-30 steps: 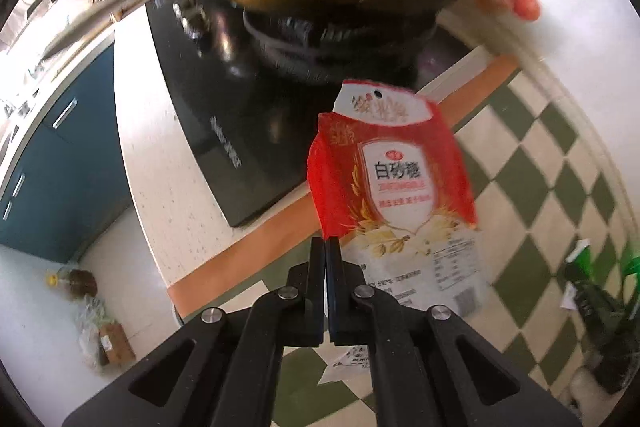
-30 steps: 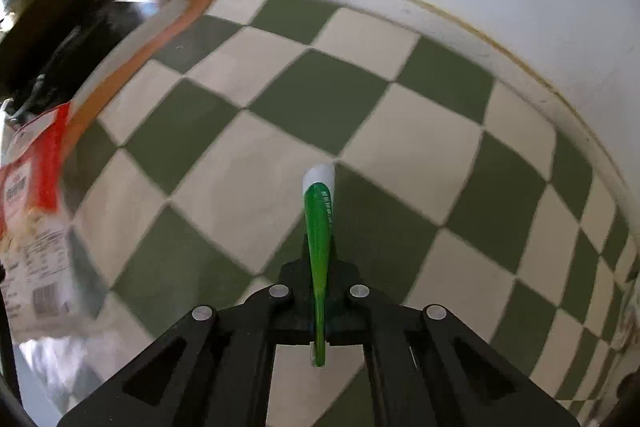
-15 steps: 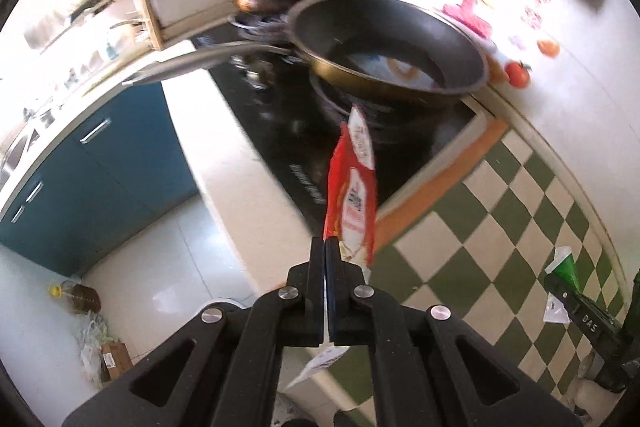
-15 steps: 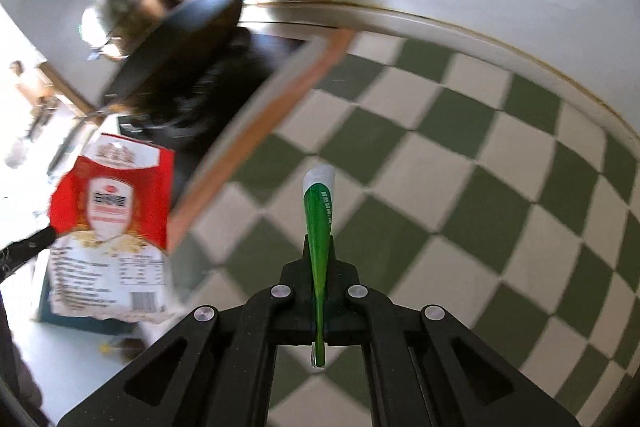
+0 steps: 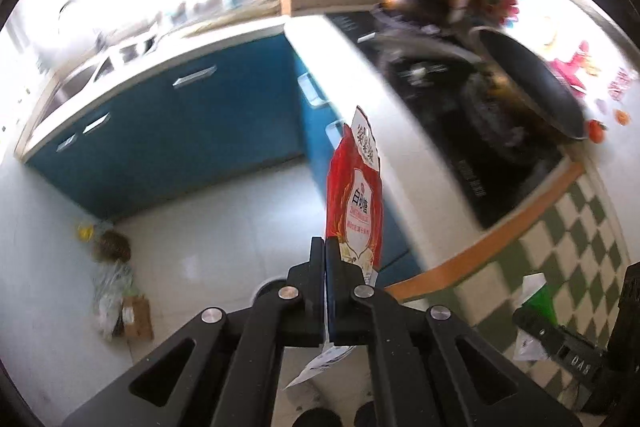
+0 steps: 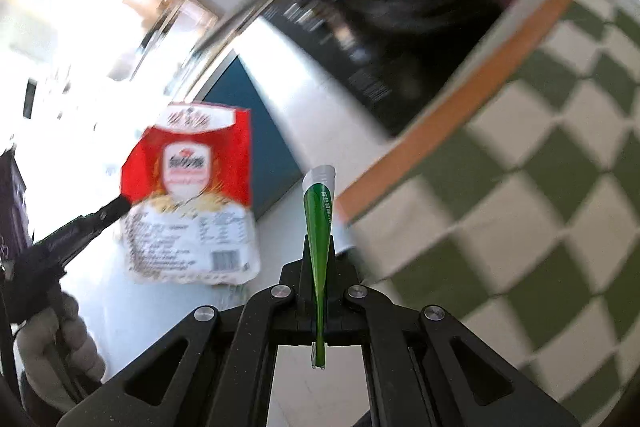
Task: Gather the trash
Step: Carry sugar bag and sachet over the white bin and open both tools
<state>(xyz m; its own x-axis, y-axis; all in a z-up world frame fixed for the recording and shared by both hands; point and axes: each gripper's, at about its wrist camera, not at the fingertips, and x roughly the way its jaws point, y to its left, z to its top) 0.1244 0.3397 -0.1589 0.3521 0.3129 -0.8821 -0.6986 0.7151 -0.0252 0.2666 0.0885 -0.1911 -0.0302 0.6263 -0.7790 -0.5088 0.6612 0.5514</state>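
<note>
Gripping a red sugar bag at frame centre, the left gripper stayed clamped shut; the right gripper pinched a green wrapper, lower centre.

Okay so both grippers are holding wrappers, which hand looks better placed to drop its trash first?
Left, probably. The left gripper holds the red bag already out past the counter edge, above the floor. The right gripper, clamped on the green wrapper, sits at the checkered cloth. No bin is clearly visible.
</note>
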